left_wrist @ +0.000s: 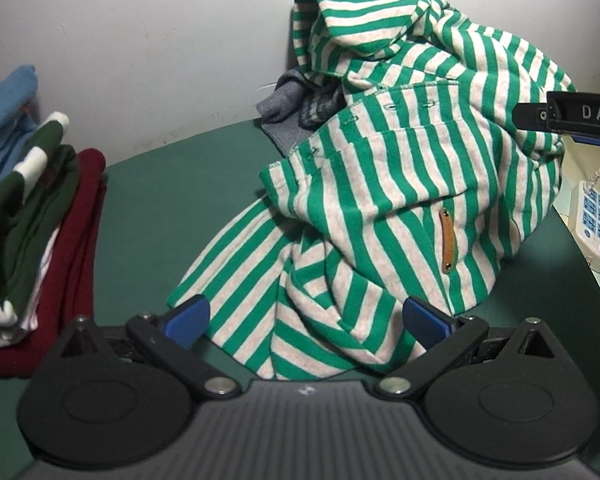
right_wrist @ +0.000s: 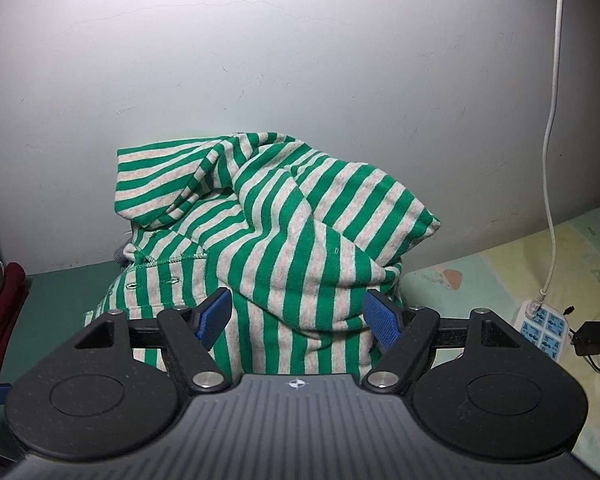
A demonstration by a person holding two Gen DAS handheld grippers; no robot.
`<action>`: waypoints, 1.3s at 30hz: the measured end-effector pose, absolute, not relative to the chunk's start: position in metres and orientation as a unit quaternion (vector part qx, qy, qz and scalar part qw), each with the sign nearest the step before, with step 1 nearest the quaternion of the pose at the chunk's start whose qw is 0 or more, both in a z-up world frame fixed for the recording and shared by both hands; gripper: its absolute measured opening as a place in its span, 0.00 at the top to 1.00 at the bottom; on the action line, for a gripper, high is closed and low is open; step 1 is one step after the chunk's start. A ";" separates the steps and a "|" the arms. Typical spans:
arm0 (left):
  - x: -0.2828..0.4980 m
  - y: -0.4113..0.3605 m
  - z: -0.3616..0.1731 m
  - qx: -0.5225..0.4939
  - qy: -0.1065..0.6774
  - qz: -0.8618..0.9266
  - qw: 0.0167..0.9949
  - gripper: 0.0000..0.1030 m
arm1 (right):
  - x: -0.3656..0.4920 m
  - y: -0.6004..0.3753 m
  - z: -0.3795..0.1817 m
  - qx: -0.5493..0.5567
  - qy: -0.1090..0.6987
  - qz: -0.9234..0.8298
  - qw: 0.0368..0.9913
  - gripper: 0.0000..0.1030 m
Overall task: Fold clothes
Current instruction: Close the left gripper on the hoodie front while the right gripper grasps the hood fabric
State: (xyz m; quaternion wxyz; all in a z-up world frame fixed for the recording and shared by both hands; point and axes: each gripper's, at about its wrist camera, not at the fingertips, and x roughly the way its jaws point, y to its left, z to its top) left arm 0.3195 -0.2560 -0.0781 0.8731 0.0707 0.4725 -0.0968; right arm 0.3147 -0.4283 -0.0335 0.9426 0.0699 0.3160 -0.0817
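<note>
Our left gripper (left_wrist: pixel 304 320), fingers spread, is nearer: the crumpled green-and-cream striped knit garment (left_wrist: pixel 400 184) trails toward 12 o'clock. Our right gripper's (right_wrist: pixel 298 316) fingers, also spread, frame its heap, pinching nothing.

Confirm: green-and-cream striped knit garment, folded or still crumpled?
Crumpled. The green-and-cream striped knit garment sits heaped on the green table, sleeve trailing, unlike the folded stack beside it.

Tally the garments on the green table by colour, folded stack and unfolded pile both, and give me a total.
Blue, folded: 1
Dark green and white, folded: 1
Dark red, folded: 1
Green and cream striped, crumpled: 1
Grey, partly hidden under the striped one: at least 1
Total: 5 visible; more may lie hidden in the stack or under the pile.
</note>
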 end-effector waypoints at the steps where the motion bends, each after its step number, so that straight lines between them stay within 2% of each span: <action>1: 0.322 -0.257 -0.083 0.067 0.475 -0.096 0.872 0.01 | 0.317 -0.429 -0.037 0.069 0.319 -0.079 0.942 0.36; 5: 0.328 -0.264 -0.098 0.079 0.470 -0.096 0.874 0.01 | 0.321 -0.434 -0.049 0.063 0.322 -0.074 0.942 0.47; 7: 0.331 -0.266 -0.100 0.078 0.469 -0.099 0.874 0.01 | 0.322 -0.434 -0.051 0.056 0.319 -0.069 0.944 0.48; 13: 0.338 -0.274 -0.107 0.085 0.460 -0.102 0.878 0.01 | 0.332 -0.427 -0.062 0.020 0.336 -0.067 0.939 0.47; 19: 0.341 -0.268 -0.115 0.063 0.466 -0.109 0.876 0.00 | 0.333 -0.419 -0.074 0.013 0.334 -0.086 0.938 0.38; 25: 0.339 -0.266 -0.119 0.068 0.467 -0.112 0.874 0.01 | 0.327 -0.411 -0.080 0.005 0.305 -0.095 0.948 0.38; 30: 0.339 -0.266 -0.120 0.067 0.471 -0.109 0.873 0.01 | 0.324 -0.403 -0.081 -0.025 0.293 -0.098 0.951 0.50; 32: 0.339 -0.266 -0.120 0.069 0.472 -0.109 0.872 0.01 | 0.324 -0.399 -0.078 -0.038 0.289 -0.099 0.951 0.64; 35: 0.337 -0.267 -0.119 0.073 0.472 -0.107 0.872 0.01 | 0.323 -0.398 -0.072 -0.044 0.277 -0.093 0.955 0.78; 37: 0.330 -0.269 -0.118 0.079 0.461 -0.108 0.877 0.06 | 0.317 -0.396 -0.066 -0.040 0.263 -0.089 0.960 0.84; 39: 0.322 -0.273 -0.114 0.084 0.453 -0.122 0.879 0.24 | 0.309 -0.394 -0.058 -0.034 0.249 -0.085 0.964 0.86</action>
